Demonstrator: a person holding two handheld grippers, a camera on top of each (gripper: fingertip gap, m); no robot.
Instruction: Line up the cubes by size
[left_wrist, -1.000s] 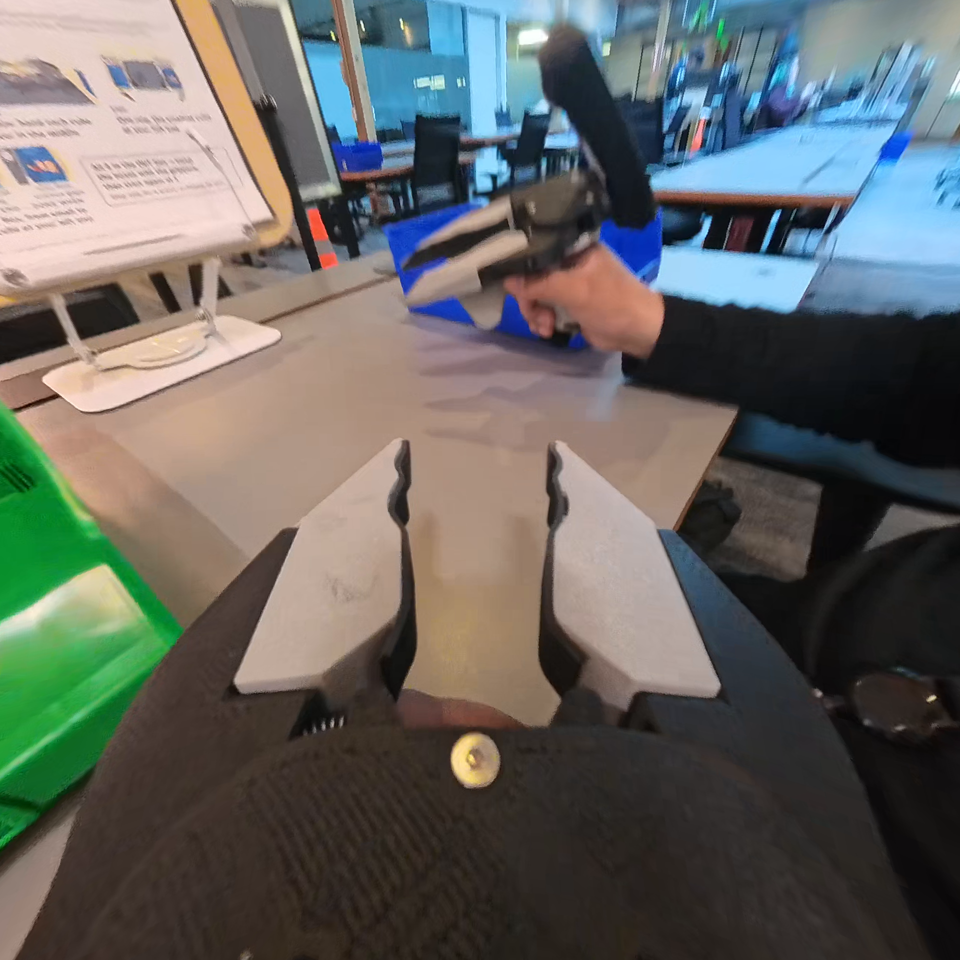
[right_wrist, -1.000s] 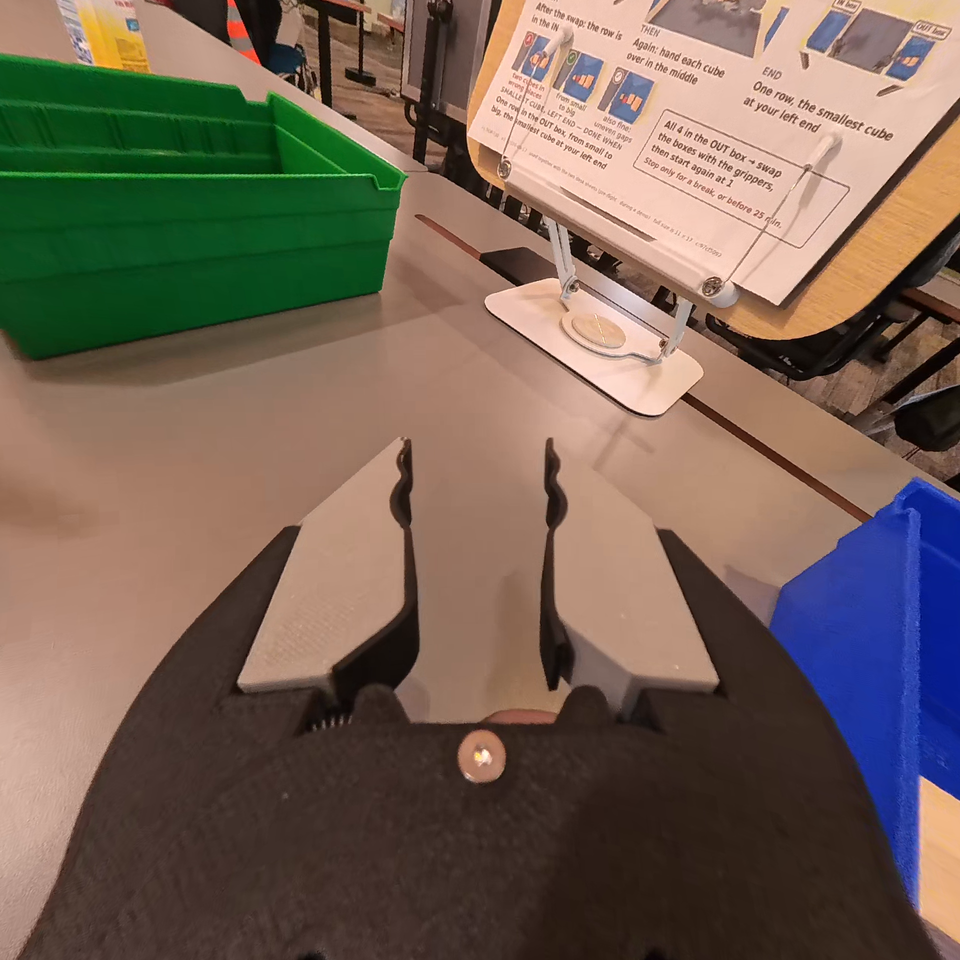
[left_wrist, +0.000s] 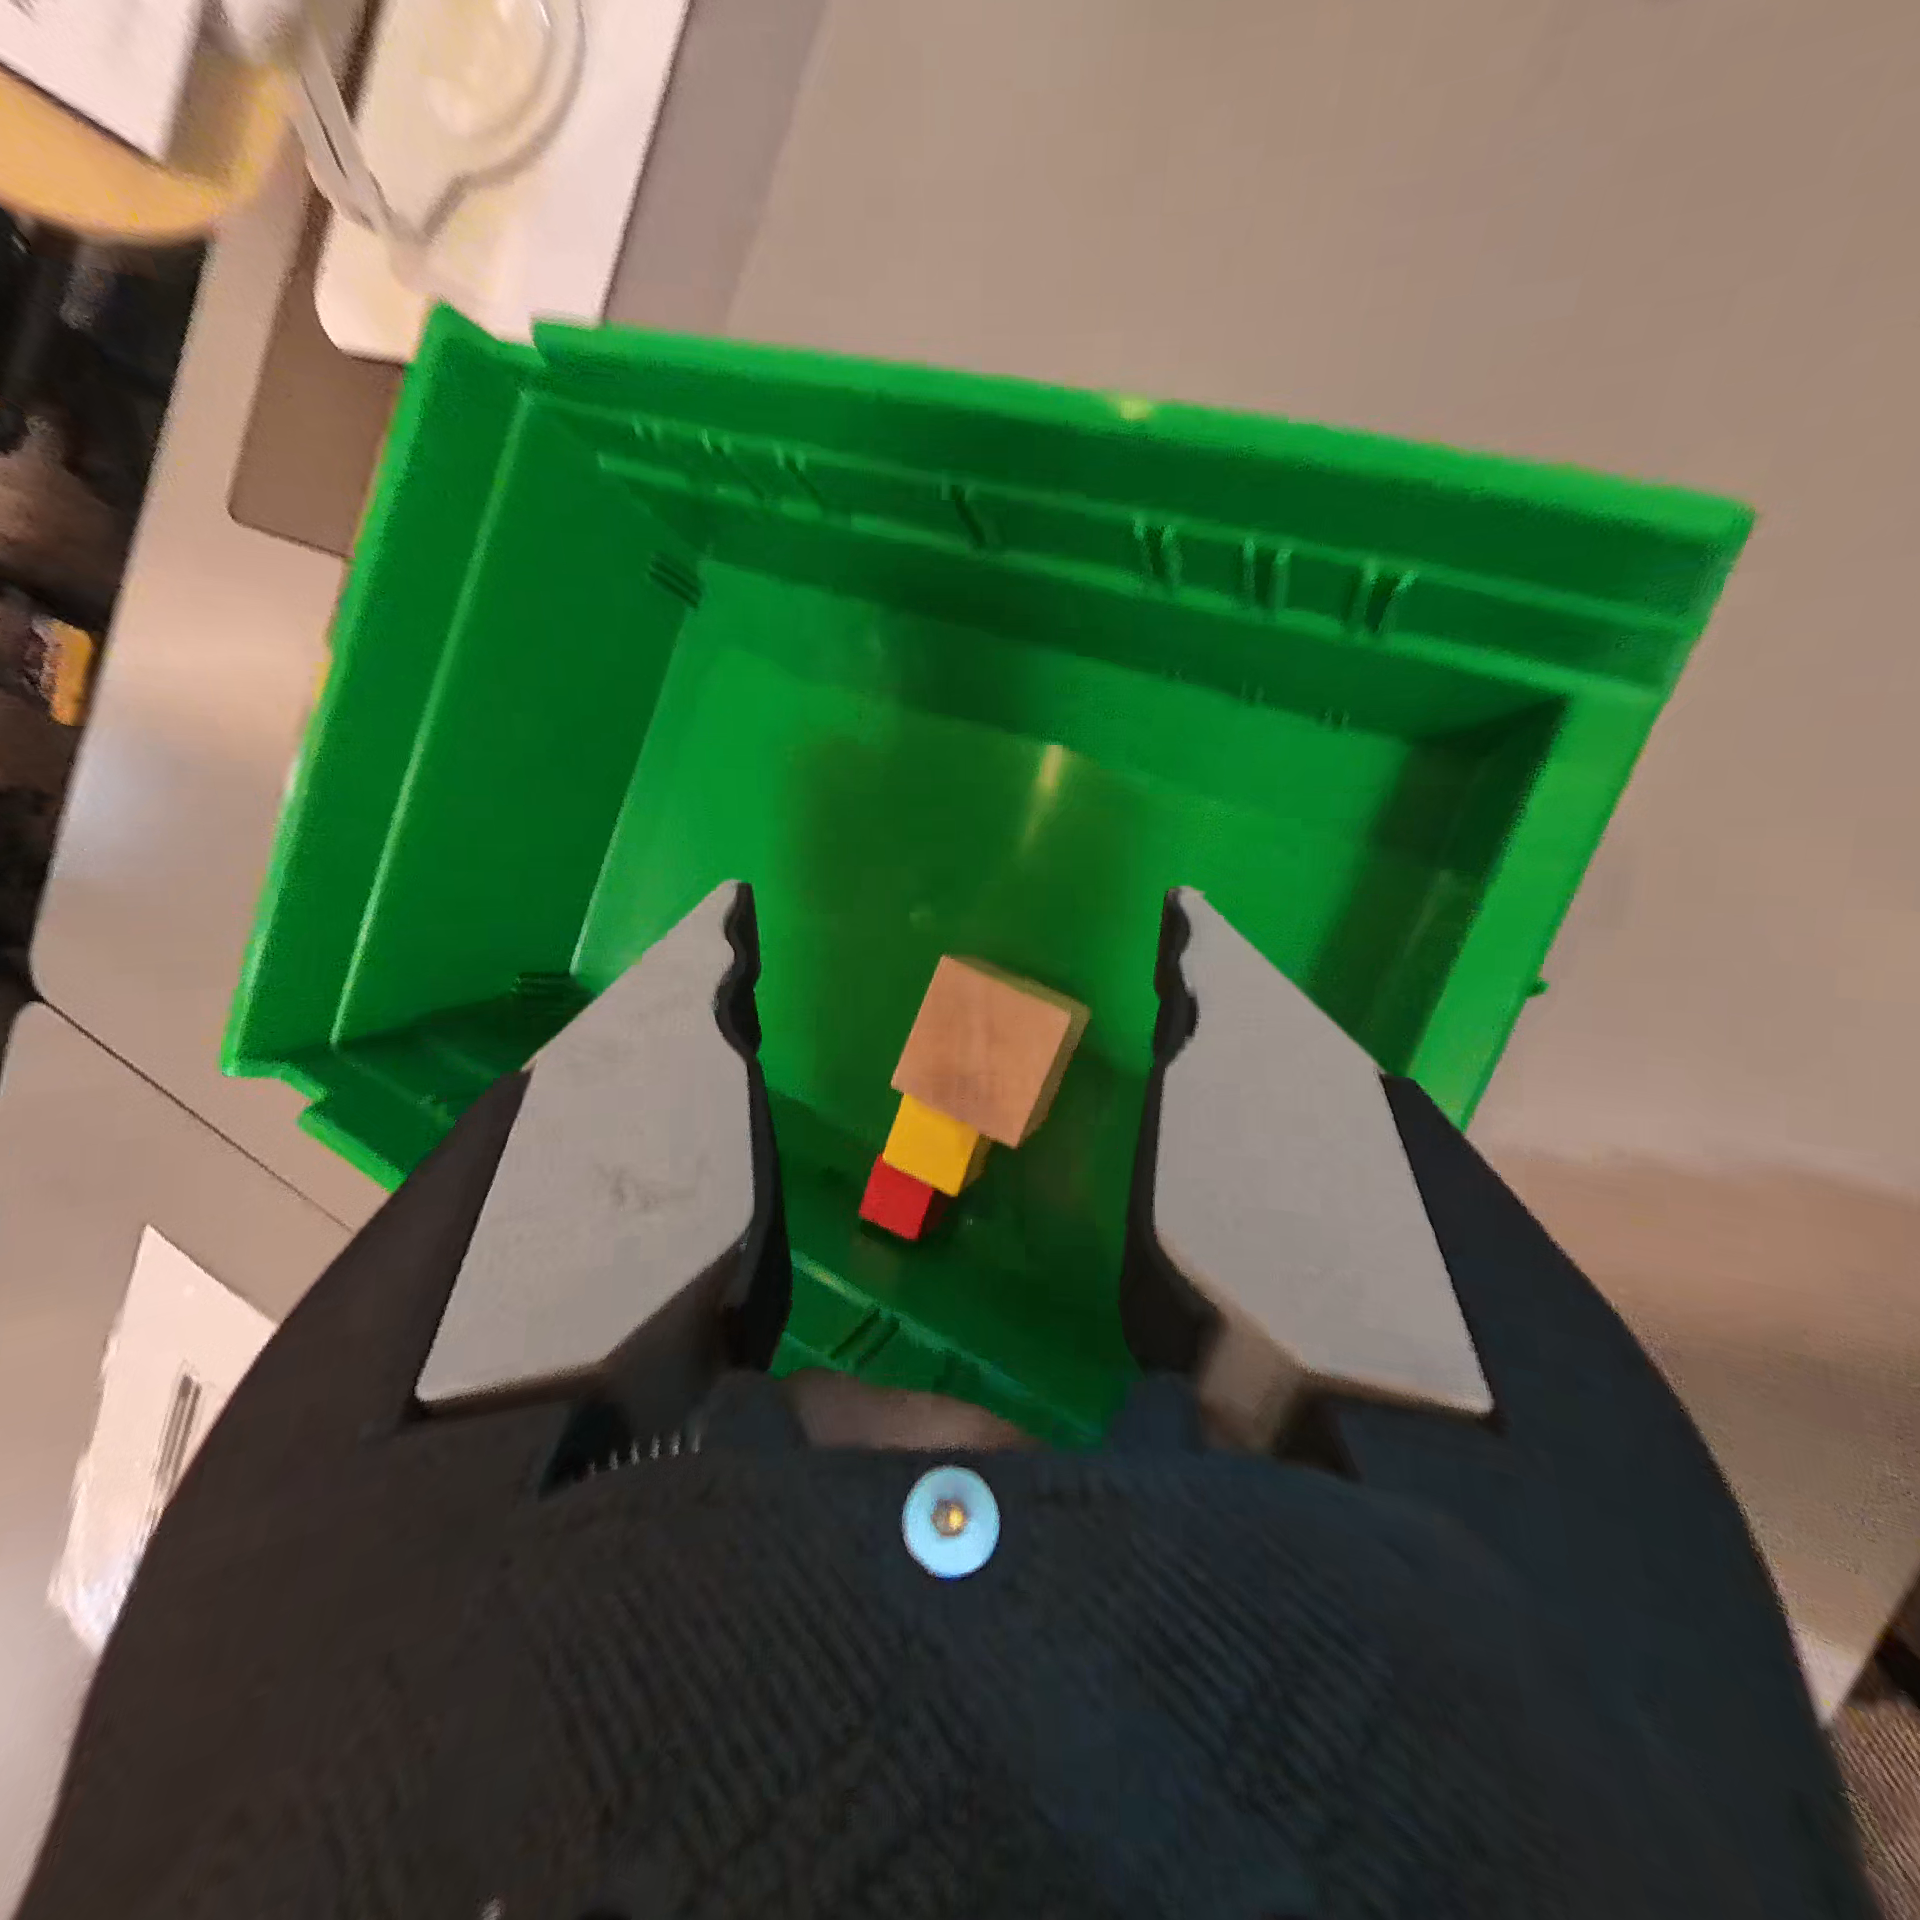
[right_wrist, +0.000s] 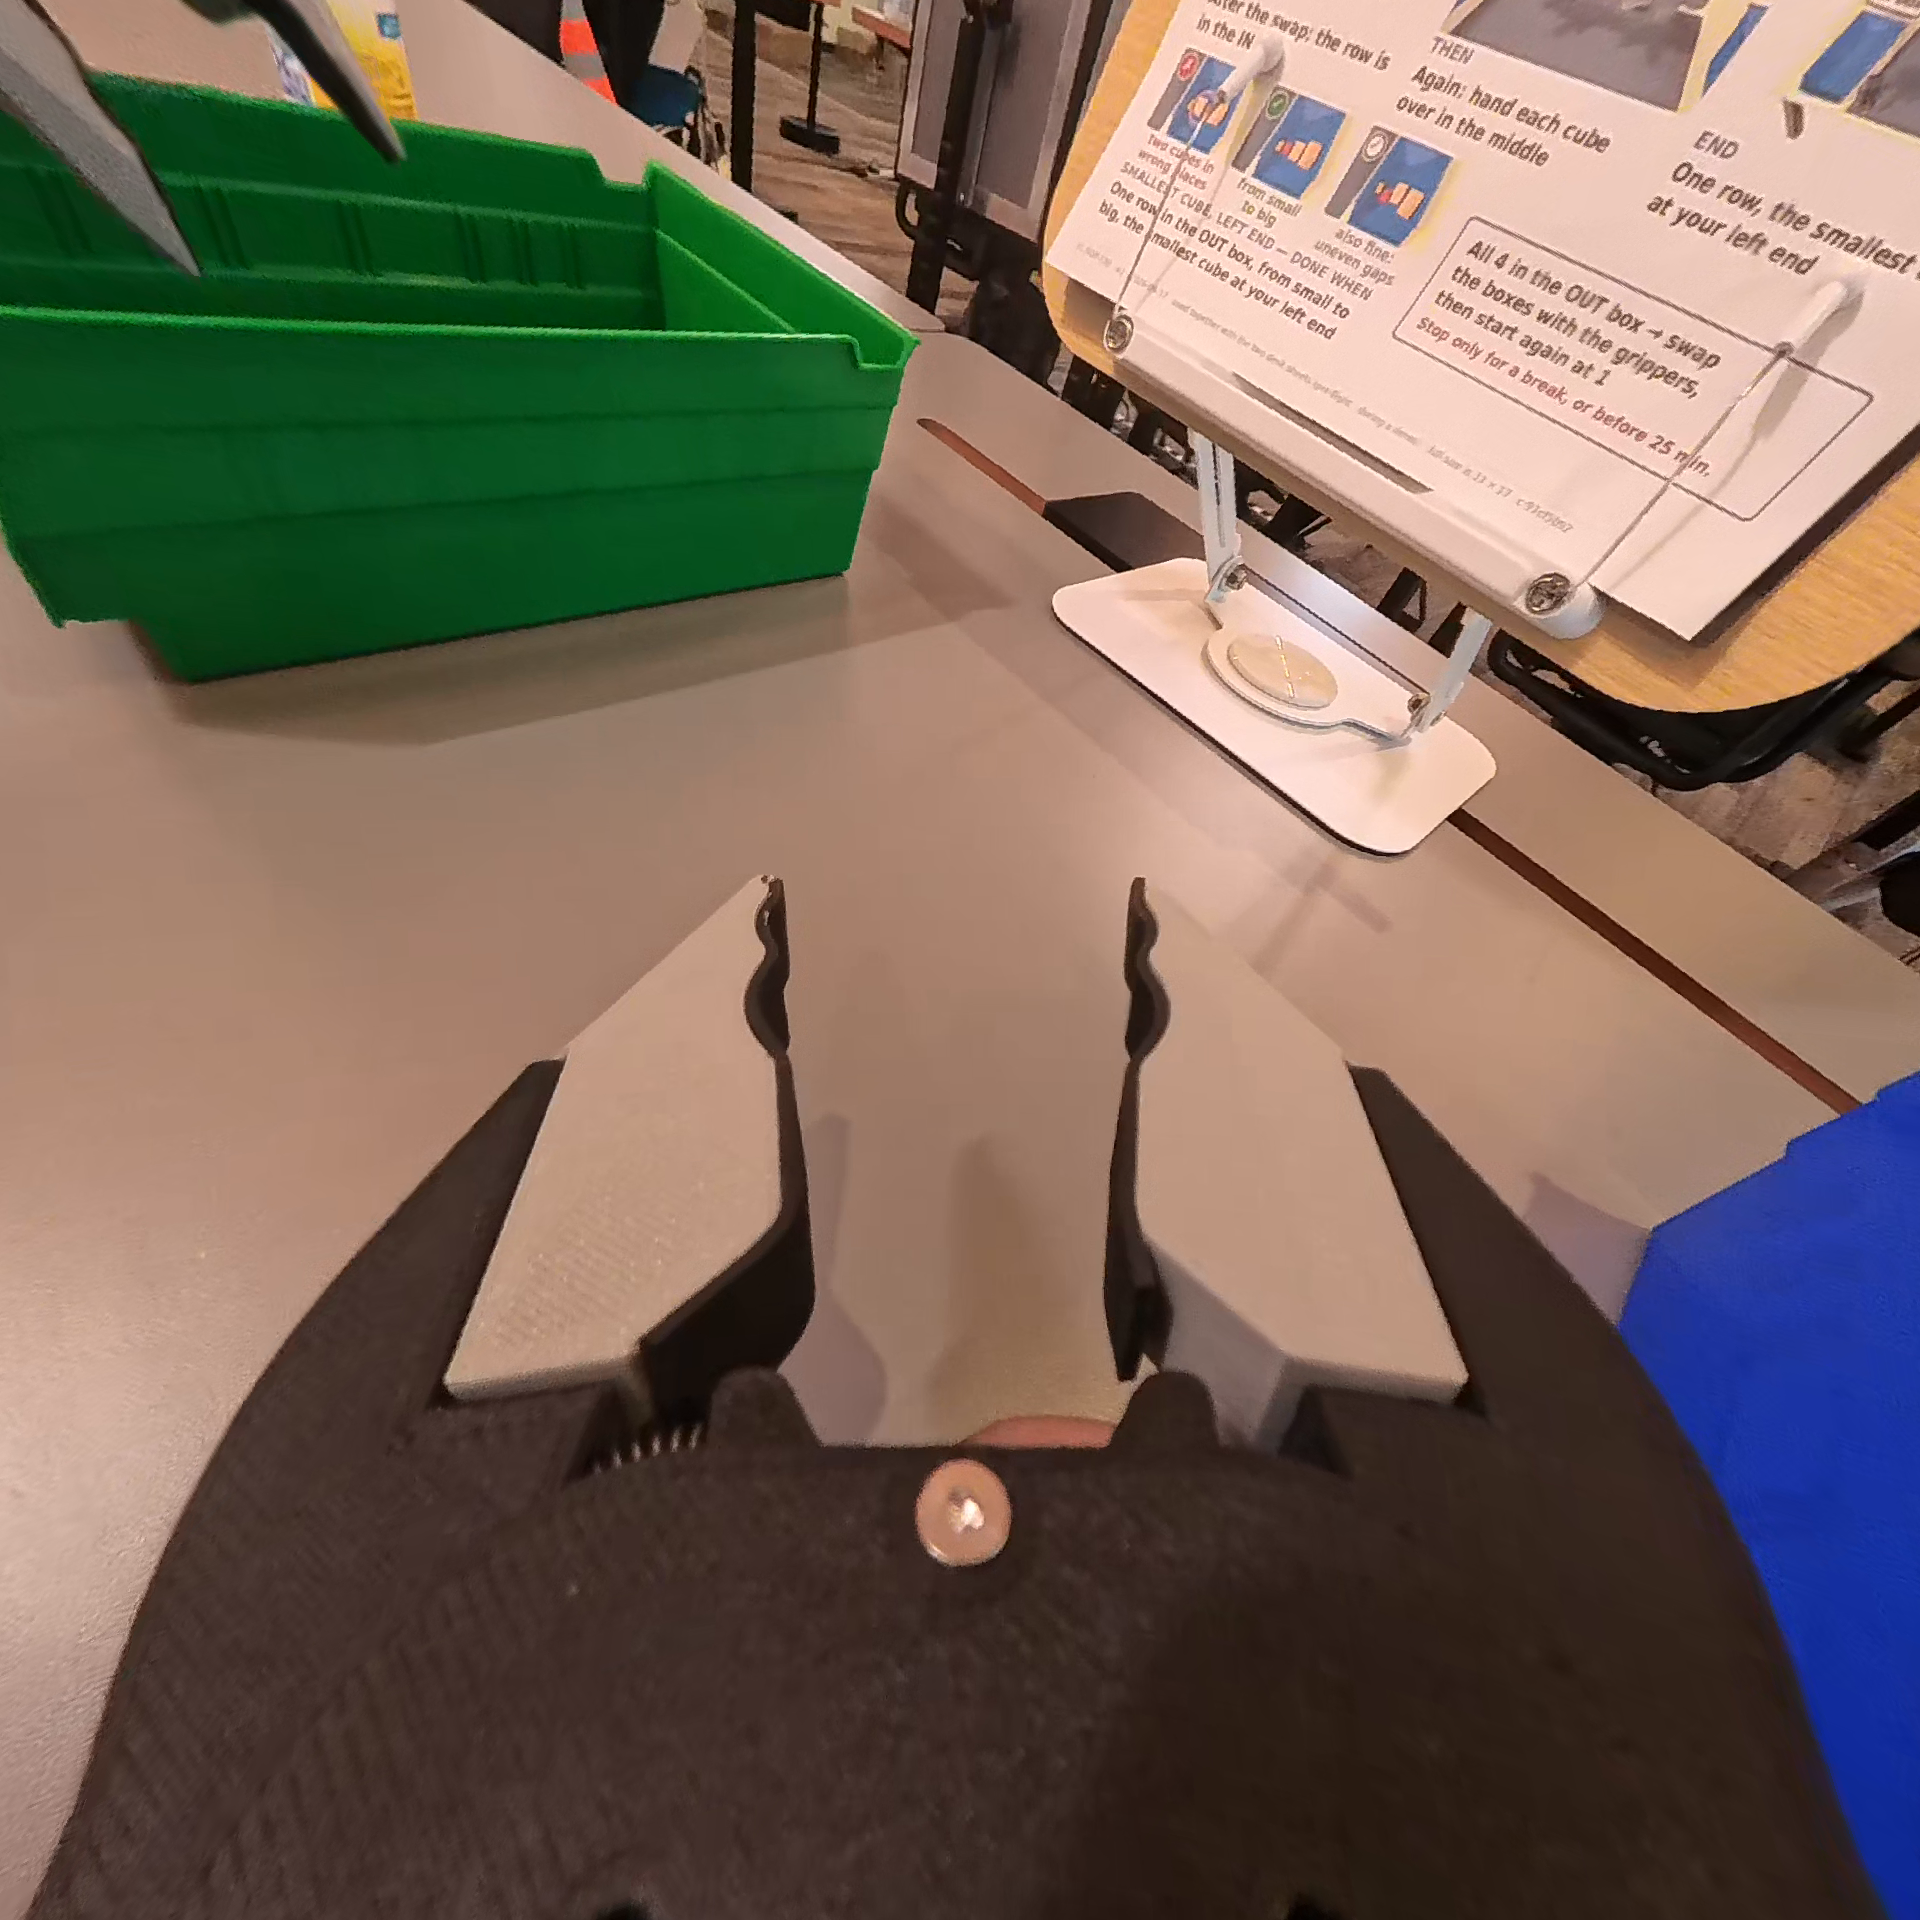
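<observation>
Swinging over from the tabletop, our left gripper is now hovering, fingers spread, above the green bin holding wooden, yellow, red cubes touching in a row, presumably to pick. Right gripper is waiting spread, empty, over the table.

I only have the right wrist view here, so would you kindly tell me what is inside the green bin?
Observer: Three cubes lie on the floor of the green bin: a wooden cube, a yellow cube and a red cube.
Operator: Thank you. Are they apart or touching?
Observer: They sit close in one row, red, yellow, wooden, growing in size; the blur hides whether they touch.
Operator: And where is the left gripper?
Observer: The left gripper is open above the bin, with the cubes showing between its fingers.
</observation>
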